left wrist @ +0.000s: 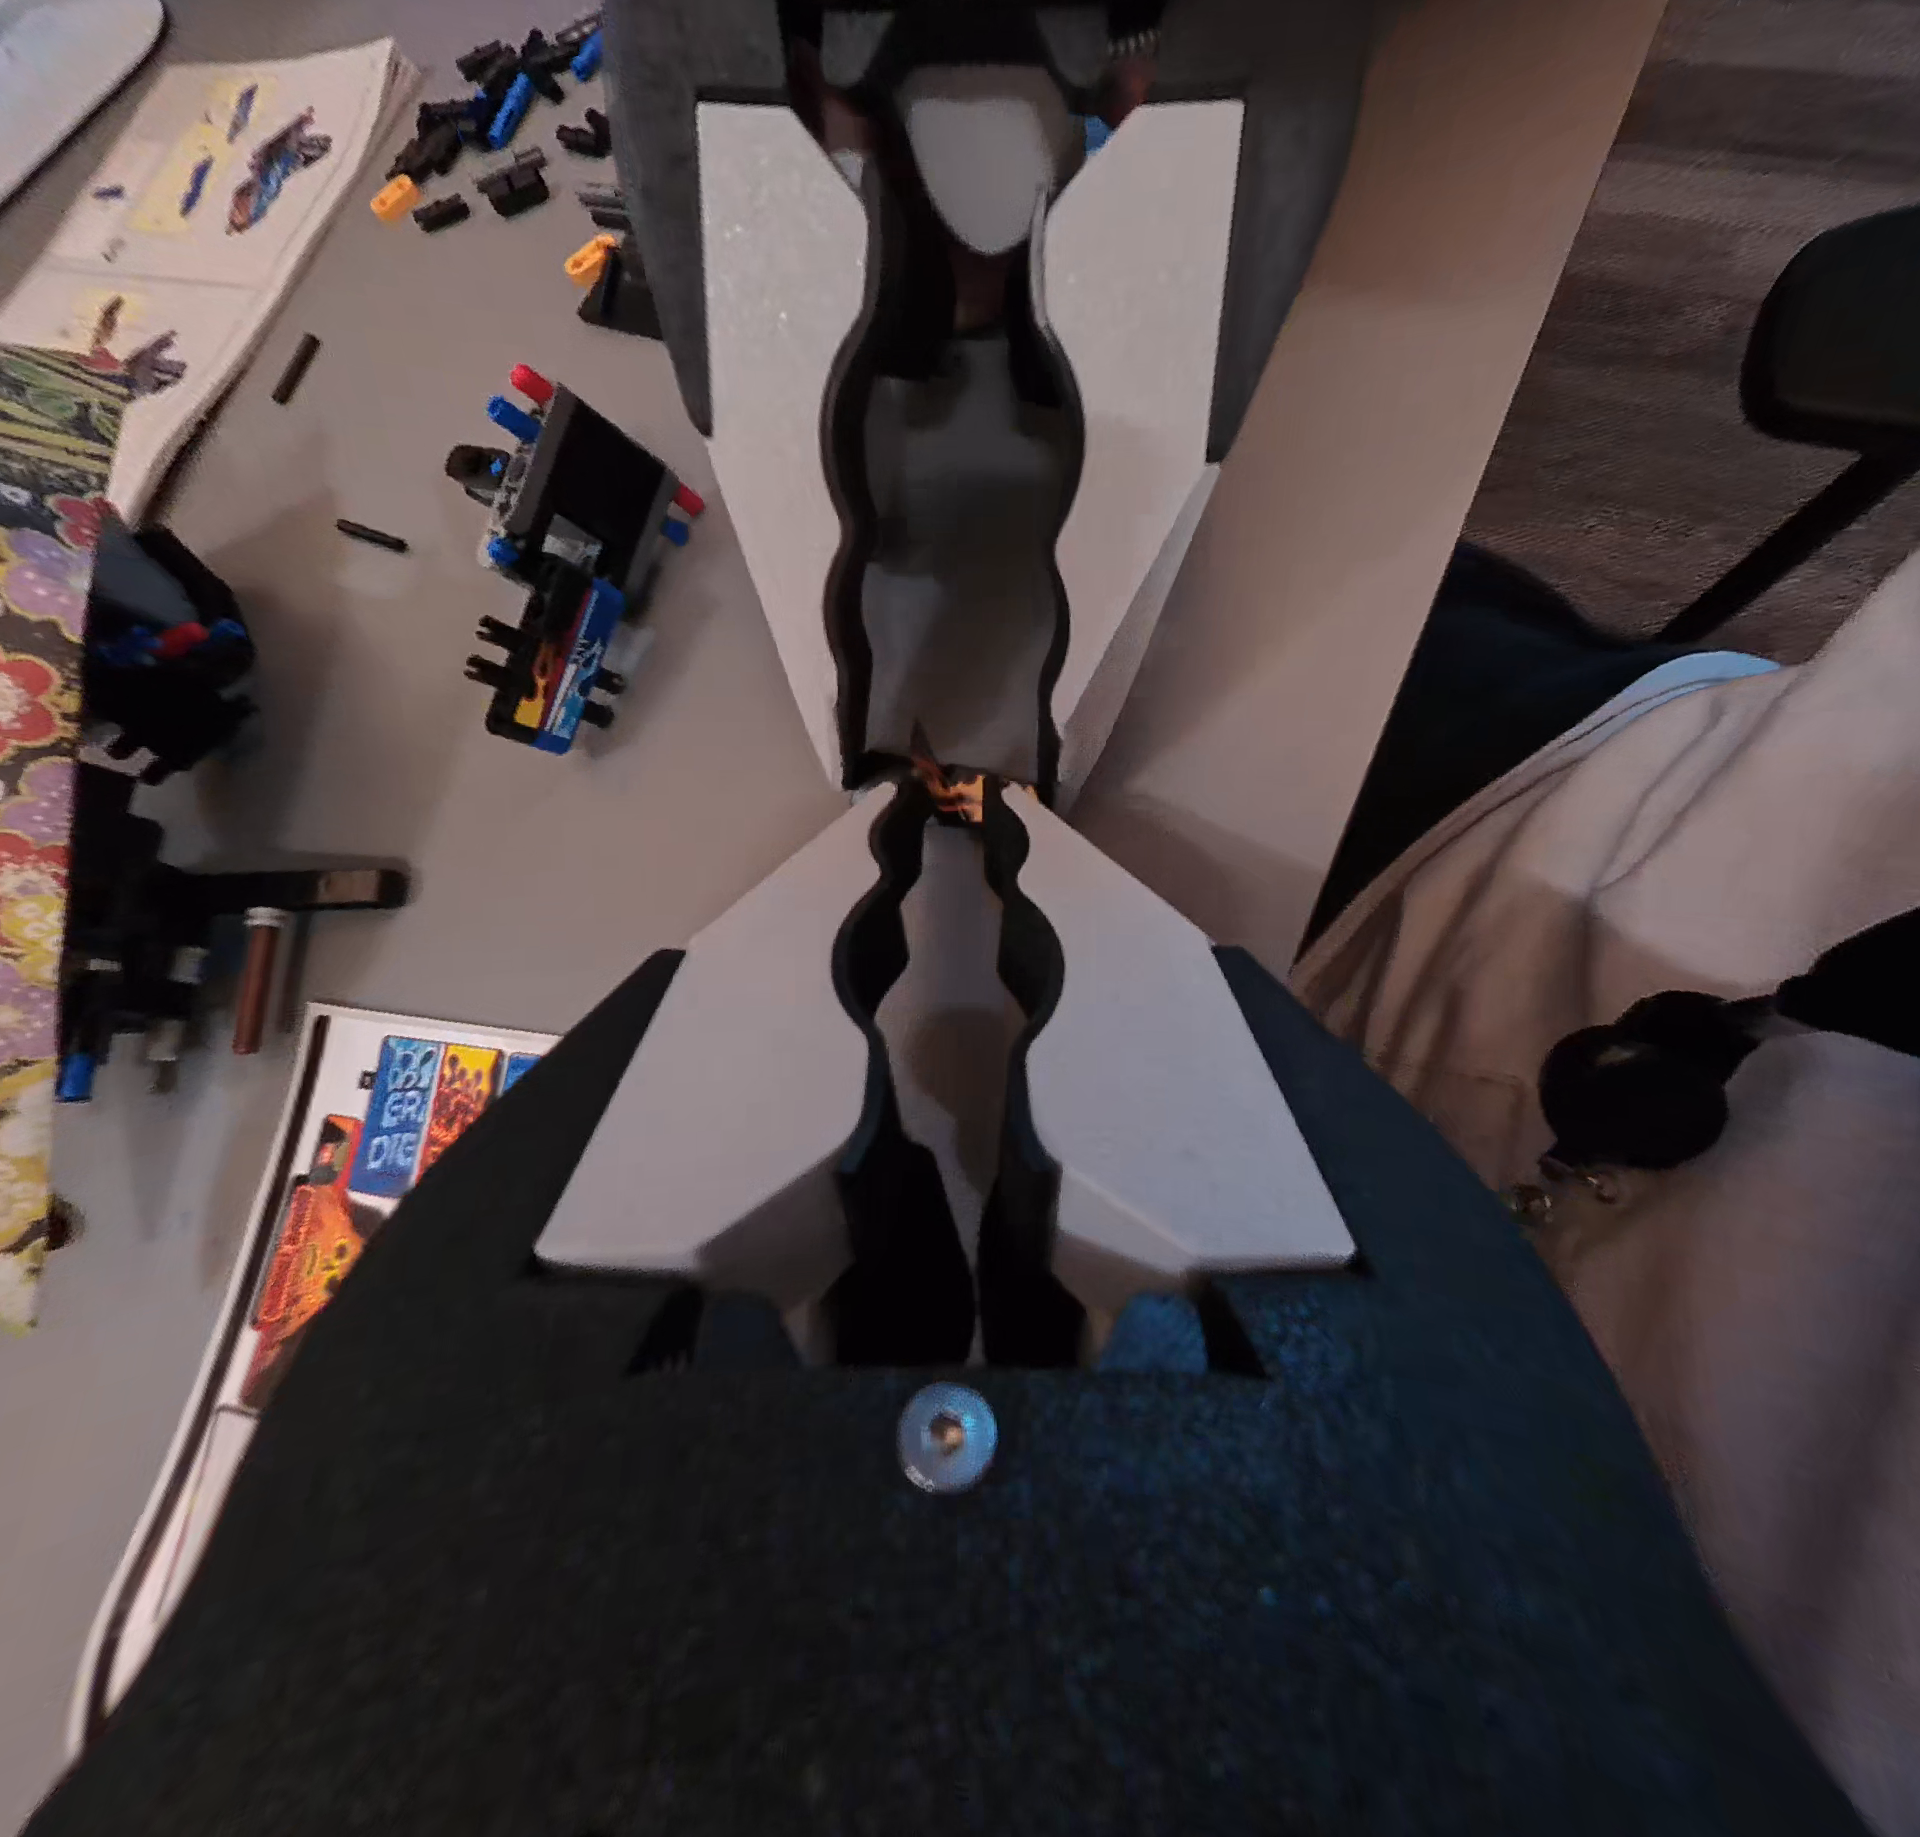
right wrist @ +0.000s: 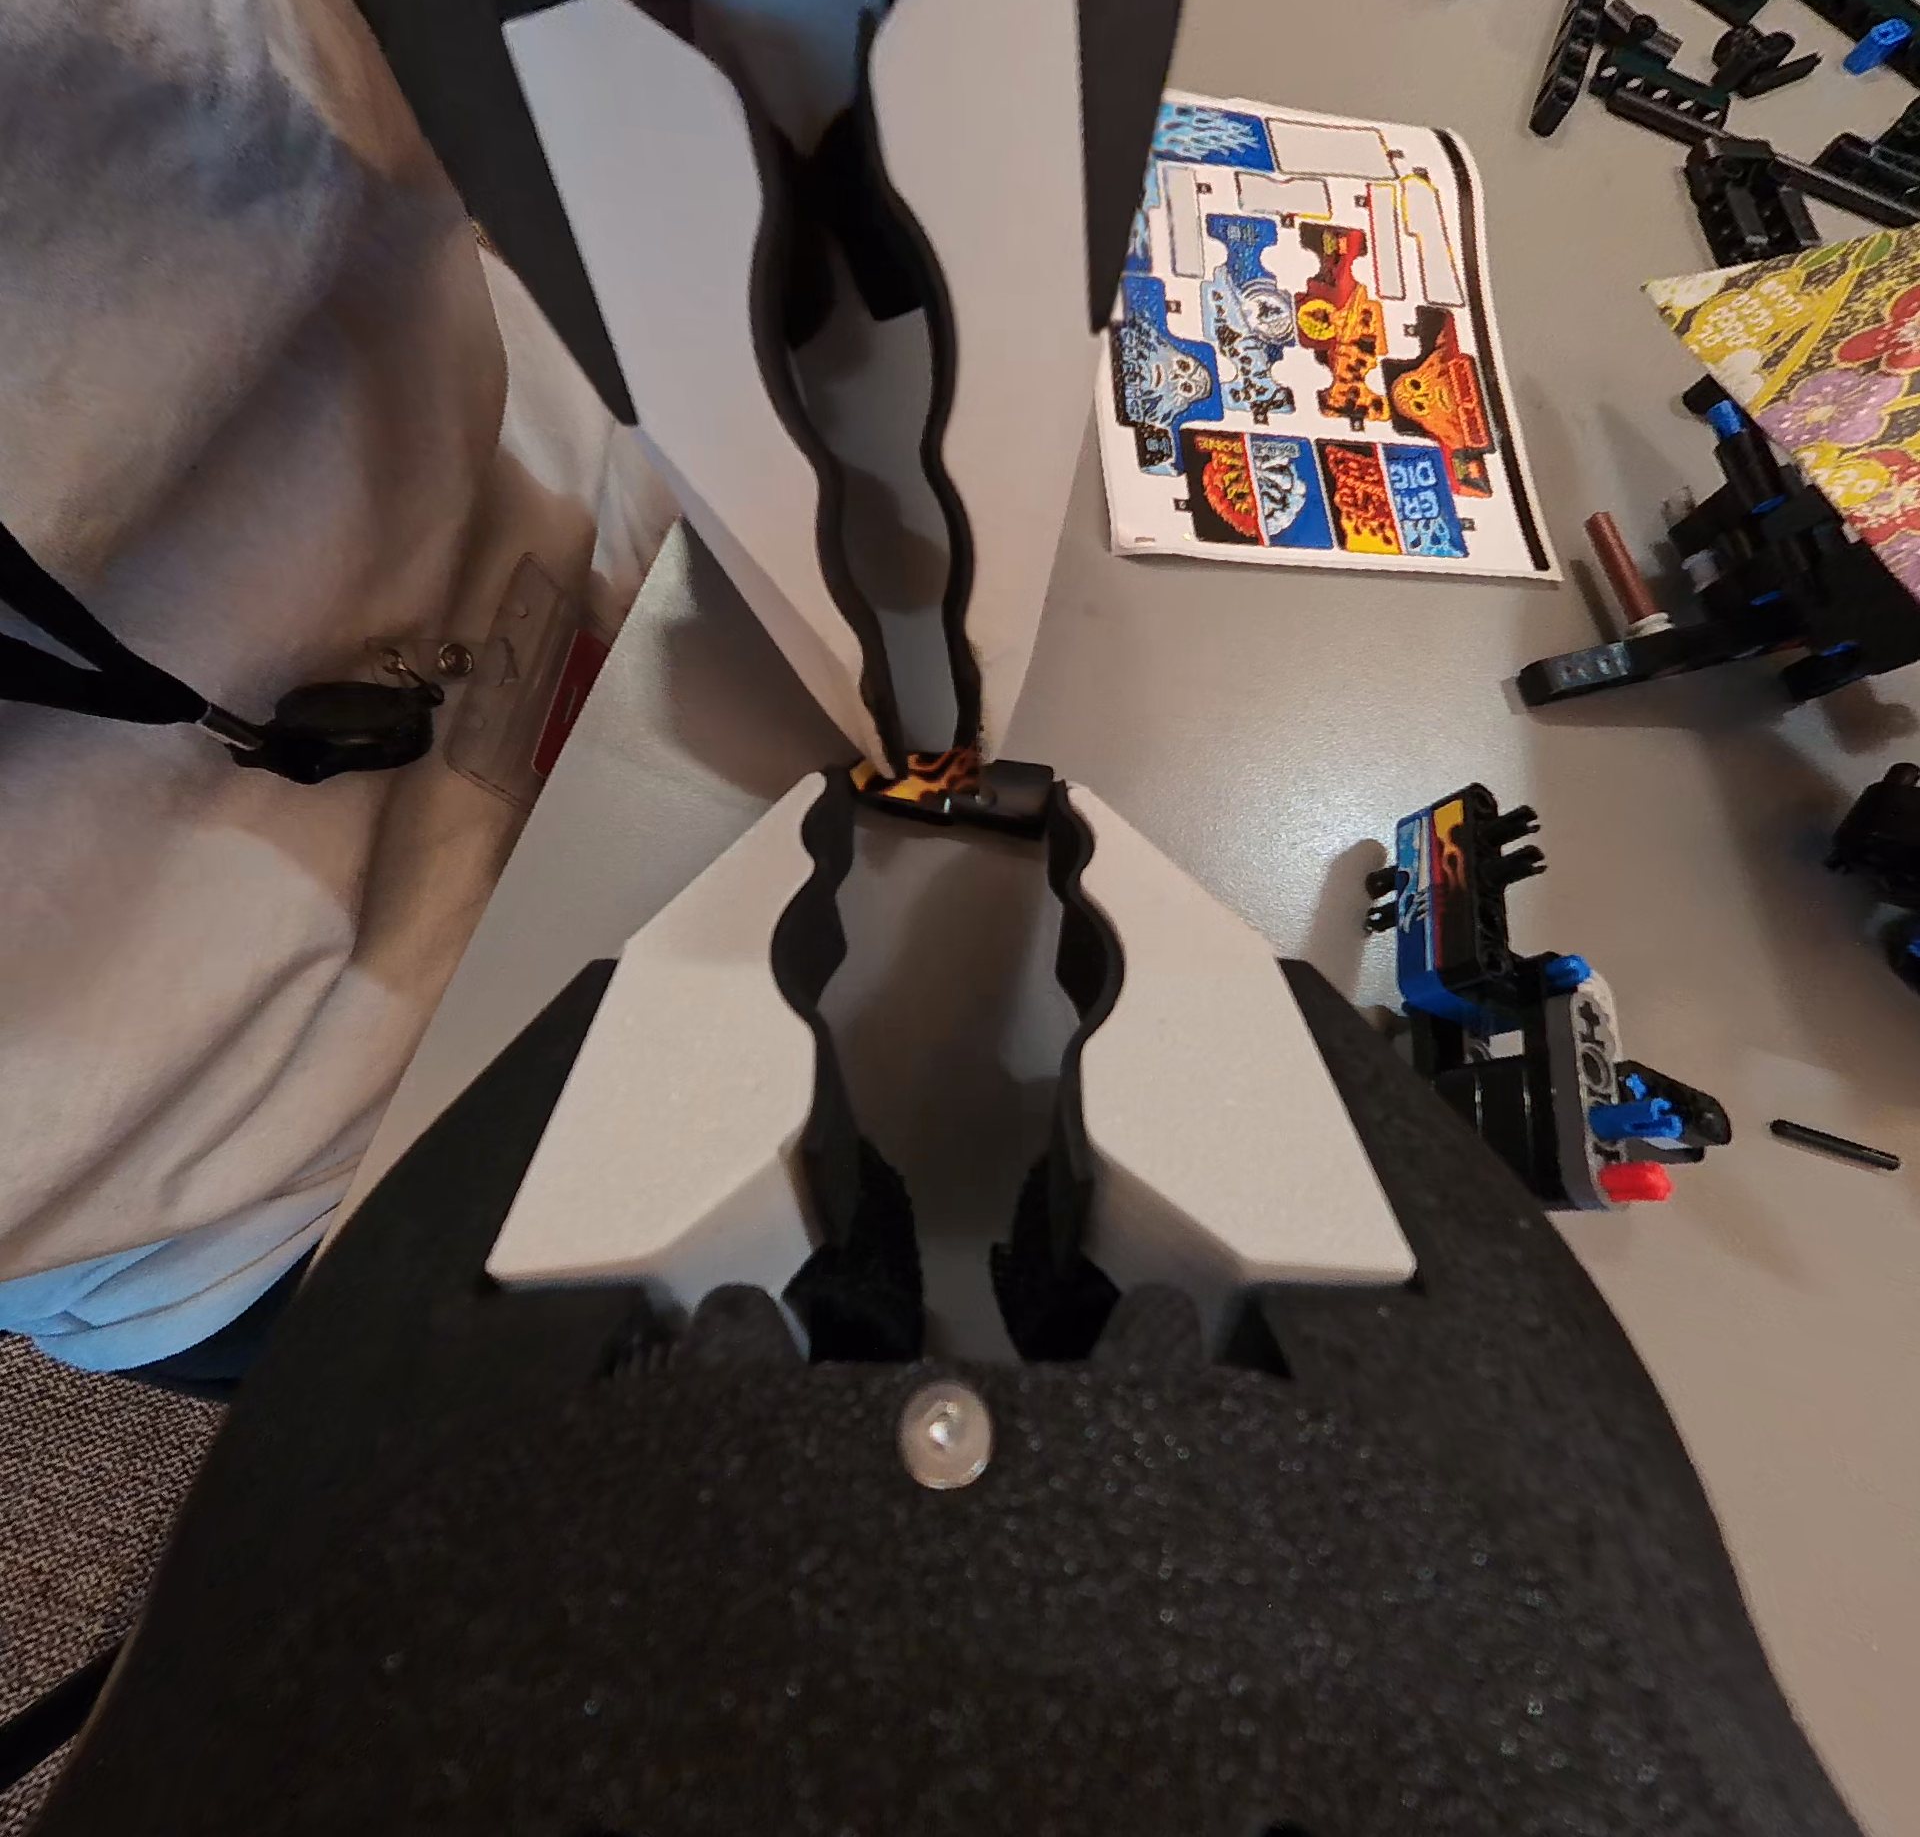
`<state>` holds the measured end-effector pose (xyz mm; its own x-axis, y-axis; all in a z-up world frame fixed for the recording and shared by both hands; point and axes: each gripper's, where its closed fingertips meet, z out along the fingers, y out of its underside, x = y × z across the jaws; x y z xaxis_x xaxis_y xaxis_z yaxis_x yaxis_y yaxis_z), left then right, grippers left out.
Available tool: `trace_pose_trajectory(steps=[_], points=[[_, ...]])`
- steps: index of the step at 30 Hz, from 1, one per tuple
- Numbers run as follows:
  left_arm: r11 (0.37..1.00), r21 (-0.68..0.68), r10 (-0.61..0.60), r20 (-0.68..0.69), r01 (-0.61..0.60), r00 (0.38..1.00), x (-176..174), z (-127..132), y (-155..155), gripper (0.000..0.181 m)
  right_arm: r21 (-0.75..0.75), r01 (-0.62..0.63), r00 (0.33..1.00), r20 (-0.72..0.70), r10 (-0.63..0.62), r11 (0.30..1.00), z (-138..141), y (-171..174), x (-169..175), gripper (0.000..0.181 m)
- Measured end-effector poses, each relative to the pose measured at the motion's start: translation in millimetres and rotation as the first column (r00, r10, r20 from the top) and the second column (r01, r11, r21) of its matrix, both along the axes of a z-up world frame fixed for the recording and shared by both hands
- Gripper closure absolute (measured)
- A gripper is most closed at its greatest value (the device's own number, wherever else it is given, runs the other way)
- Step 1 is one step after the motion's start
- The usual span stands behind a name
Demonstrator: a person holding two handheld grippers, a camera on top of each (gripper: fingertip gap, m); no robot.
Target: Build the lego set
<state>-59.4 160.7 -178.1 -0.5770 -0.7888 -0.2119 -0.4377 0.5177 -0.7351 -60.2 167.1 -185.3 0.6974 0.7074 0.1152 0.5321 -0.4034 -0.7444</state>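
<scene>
A small black lego piece point(right wrist: 1016, 792) with an orange flame sticker is held between both grippers above the table edge. My right gripper point(right wrist: 940, 798) is shut on it across its length. My left gripper point(left wrist: 948, 808) is shut on its flame end point(left wrist: 951, 785). The two grippers meet tip to tip. In the right wrist view the left gripper point(right wrist: 925, 743) comes in from the top; in the left wrist view the right gripper point(left wrist: 951, 764) does. A partly built blue and black model point(right wrist: 1507, 1008) lies on the grey table point(right wrist: 1299, 696), also in the left wrist view point(left wrist: 582, 561).
A sticker sheet point(right wrist: 1320, 353) lies beyond the grippers. An instruction booklet point(left wrist: 208, 218) and several loose black and blue pieces point(left wrist: 499, 125) lie farther off. A black sub-assembly point(right wrist: 1745, 592) sits by a flowered paper point(right wrist: 1829, 374). A person's beige-clad torso point(right wrist: 208, 540) is at the table edge. Only a small space, under 4 cm, lies between the two pairs of fingers.
</scene>
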Motion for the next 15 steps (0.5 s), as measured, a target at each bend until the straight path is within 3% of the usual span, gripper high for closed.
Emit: trace_pose_trajectory(steps=[11, 12, 13, 15], points=[[1.0, 0.019, 0.008, 0.041, -0.009, 0.999, -1, 1, 2, 0.172, 0.008, -0.009, 1.0, 0.007, 0.009, 1.0, 0, -1, -1, 0.145], [0.999, 0.031, 0.018, 0.056, -0.02, 0.998, 1, 2, 4, 0.166, 0.006, -0.009, 1.0, 0.005, 0.009, 1.0, 0, -1, -1, 0.145], [0.996, 0.061, 0.062, 0.099, -0.069, 0.993, 6, 6, 11, 0.146, 0.004, -0.01, 1.0, 0.003, 0.01, 1.0, 0, -2, -1, 0.144], [0.992, 0.113, 0.046, 0.116, -0.059, 0.992, 6, 6, 14, 0.145, 0.004, -0.01, 1.0, 0.003, 0.01, 1.0, 0, -2, -1, 0.145]])
